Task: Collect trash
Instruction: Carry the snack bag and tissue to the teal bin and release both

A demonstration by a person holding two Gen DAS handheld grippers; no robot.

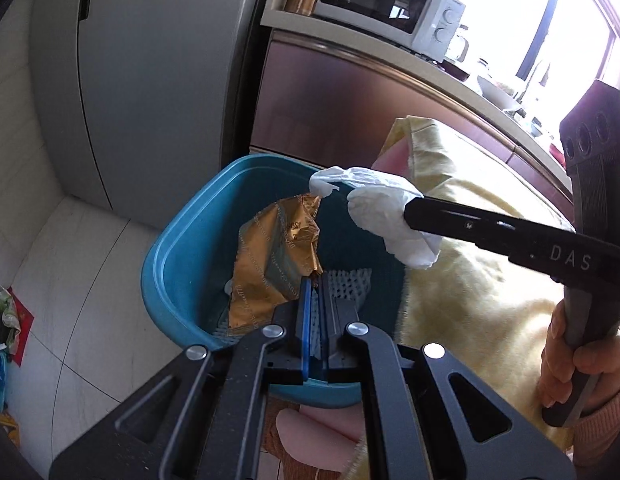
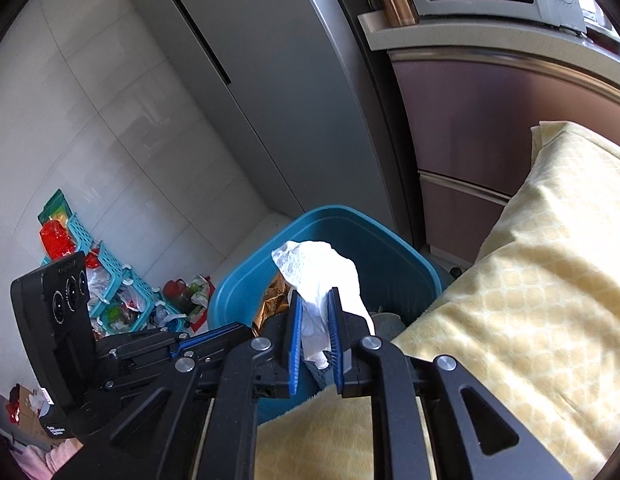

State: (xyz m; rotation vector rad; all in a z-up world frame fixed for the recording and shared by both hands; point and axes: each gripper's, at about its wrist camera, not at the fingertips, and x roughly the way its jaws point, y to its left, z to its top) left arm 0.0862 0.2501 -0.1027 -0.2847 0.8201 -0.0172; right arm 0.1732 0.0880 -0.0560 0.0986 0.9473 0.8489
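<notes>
Pale tiled floor (image 2: 110, 128) — blue bin (image 2: 393, 256) and scattered clutter (image 2: 122, 300) on it.

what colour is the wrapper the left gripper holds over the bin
Gold wrapper, with some printed lettering; clearest in the left wrist view.

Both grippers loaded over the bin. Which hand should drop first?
Probably left. The left gripper holds the gold wrapper already down inside the blue bin; the right gripper holds its white tissue at rim level.

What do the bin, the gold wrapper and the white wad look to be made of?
Bin: likely moulded plastic, smooth teal walls with a soft sheen. Gold wrapper: probably metallised foil film, shiny with sharp creases. White wad: seemingly tissue paper, matte, softly crumpled.
</notes>
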